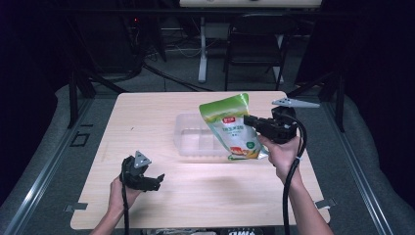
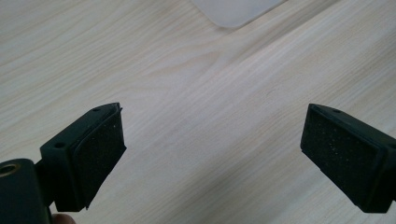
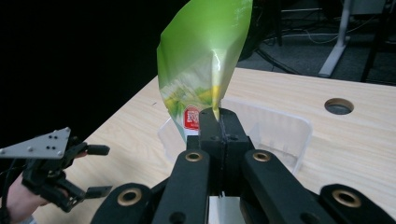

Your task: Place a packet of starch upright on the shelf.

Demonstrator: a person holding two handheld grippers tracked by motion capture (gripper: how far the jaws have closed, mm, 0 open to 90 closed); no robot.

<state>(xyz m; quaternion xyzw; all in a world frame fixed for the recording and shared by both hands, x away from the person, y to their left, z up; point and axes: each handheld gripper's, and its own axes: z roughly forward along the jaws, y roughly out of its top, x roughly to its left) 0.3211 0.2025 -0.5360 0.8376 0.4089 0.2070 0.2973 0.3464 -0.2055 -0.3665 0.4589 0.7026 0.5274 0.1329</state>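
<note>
Your right tool (image 1: 255, 122) clamps the green pouch (image 1: 230, 126) above the clear tray (image 1: 188, 137); your left tool (image 1: 152, 179) waits wide over the worktop (image 1: 147, 112). Next, probably, lower it inside.

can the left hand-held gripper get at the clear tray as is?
Probably yes. The left hand-held gripper is open and holds nothing, with bare table between it and the clear tray. The green bag, held by the right hand-held gripper, hangs over the tray's far side.

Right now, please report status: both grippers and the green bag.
Right gripper shut on green bag, held above clear tray. Left gripper open, over bare table. Nothing in the way.
</note>
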